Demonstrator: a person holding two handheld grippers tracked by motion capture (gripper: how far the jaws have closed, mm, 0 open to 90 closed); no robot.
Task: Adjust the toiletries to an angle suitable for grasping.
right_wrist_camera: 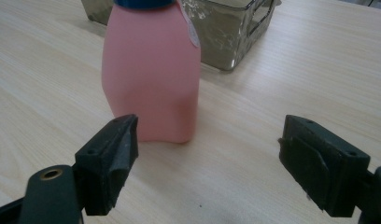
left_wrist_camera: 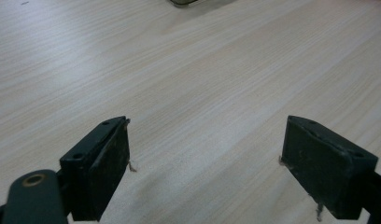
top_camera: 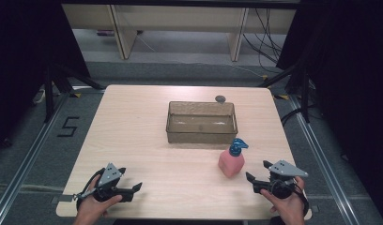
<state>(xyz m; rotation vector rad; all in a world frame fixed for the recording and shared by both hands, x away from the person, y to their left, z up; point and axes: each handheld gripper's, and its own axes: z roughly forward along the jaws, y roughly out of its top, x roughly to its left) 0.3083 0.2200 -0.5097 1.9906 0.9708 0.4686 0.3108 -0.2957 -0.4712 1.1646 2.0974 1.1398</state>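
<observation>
On the pale wooden bench point(top_camera: 147, 140), we found the pink plastic bottle with a blue pump cap point(top_camera: 232, 161) upright, just before the clear rectangular tub point(top_camera: 202, 122). Our right gripper point(top_camera: 257, 171) and left gripper point(top_camera: 132, 179) had jaws spread, empty. We judged squaring the right jaws on the bottle's waist best.

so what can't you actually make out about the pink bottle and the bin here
- Pink pump bottle: right gripper view cuts its blue pump off at the top edge; the label at its side is too blurred to read.
- Clear plastic bin: high view is too small to tell whether anything lies inside; the bottle hides part of it in the right gripper view.
- Small dark round thing behind the bin: too small to identify.
</observation>
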